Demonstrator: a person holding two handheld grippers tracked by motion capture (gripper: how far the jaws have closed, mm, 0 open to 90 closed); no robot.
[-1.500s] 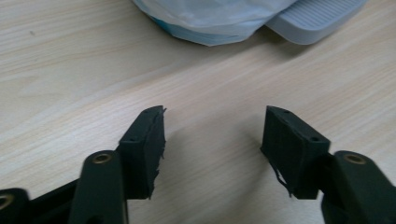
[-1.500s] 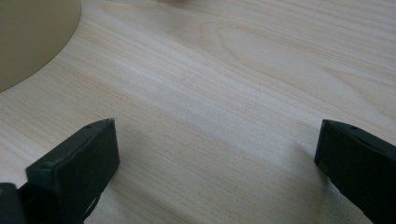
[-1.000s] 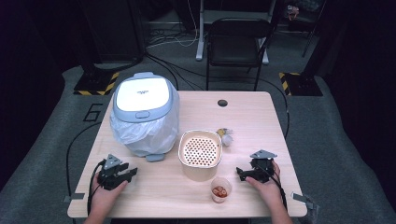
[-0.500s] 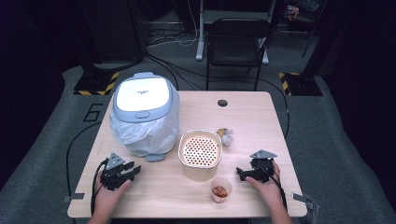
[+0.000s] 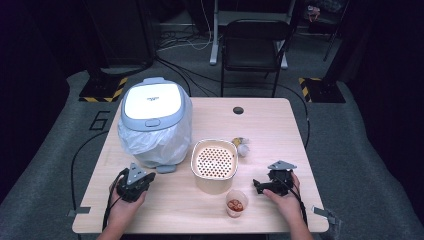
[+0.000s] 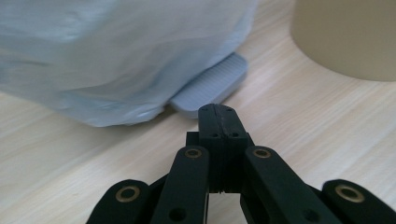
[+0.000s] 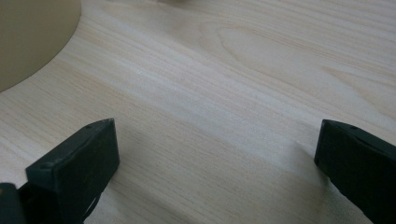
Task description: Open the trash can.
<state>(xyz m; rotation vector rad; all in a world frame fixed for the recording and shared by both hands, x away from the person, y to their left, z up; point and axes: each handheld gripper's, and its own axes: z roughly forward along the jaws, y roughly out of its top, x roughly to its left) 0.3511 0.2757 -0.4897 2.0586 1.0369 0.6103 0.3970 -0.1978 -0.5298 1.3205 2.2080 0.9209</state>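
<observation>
Table point(image 5: 280, 125): bin's pedal point(image 6: 210, 86) just ahead of closed left hand-held gripper point(image 6: 218, 114).

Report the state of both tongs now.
Left tongs: closed, holding nothing, jaws have just been closing near the bin pedal.
Right tongs: open, empty.

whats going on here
A person sits at a wooden table with a gripper in each hand. The left gripper has just closed with nothing between its jaws, and points at the grey pedal of a lidded bin lined with a plastic bag. The right gripper rests open beside a beige perforated container and a small cup. Nothing is held.
</observation>
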